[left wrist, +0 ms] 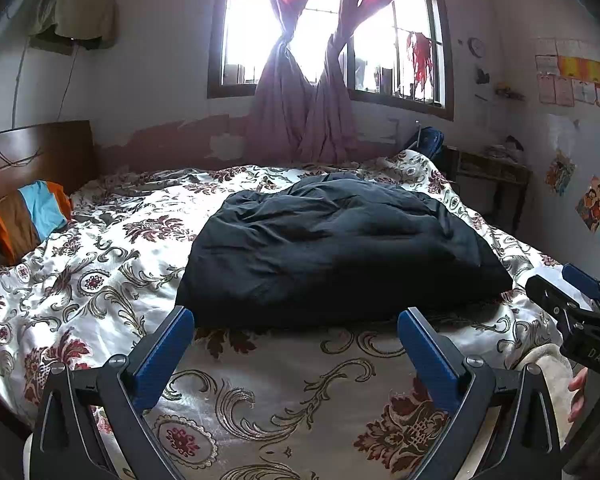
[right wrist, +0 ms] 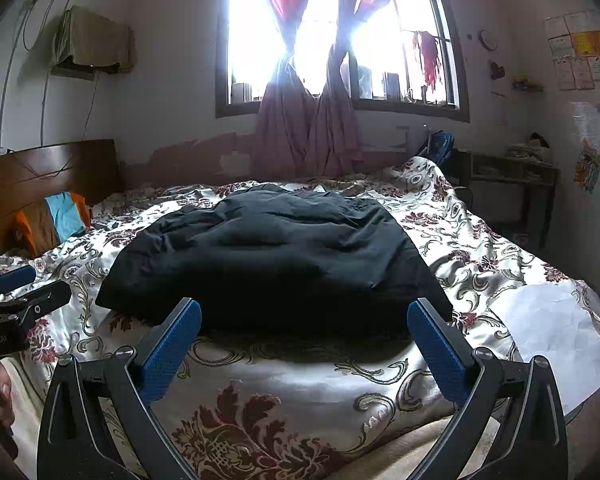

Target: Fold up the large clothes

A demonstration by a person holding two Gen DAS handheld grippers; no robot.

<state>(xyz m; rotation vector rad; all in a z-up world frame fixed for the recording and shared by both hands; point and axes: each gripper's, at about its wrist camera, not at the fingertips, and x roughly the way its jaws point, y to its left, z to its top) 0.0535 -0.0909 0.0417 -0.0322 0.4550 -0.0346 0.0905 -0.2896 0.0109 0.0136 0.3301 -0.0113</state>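
Dark garment (left wrist: pixel 332 252) folded on the floral bedspread (left wrist: pixel 100 272) at 12 o'clock, left gripper (left wrist: pixel 296 320) and right gripper (right wrist: pixel 304 312) both spread wide, holding nothing, just before its near edge

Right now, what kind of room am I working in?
A lived-in bedroom, most likely in a home: a bed with a floral quilt and wooden headboard, a curtained window, and the dark garment lying on the quilt.
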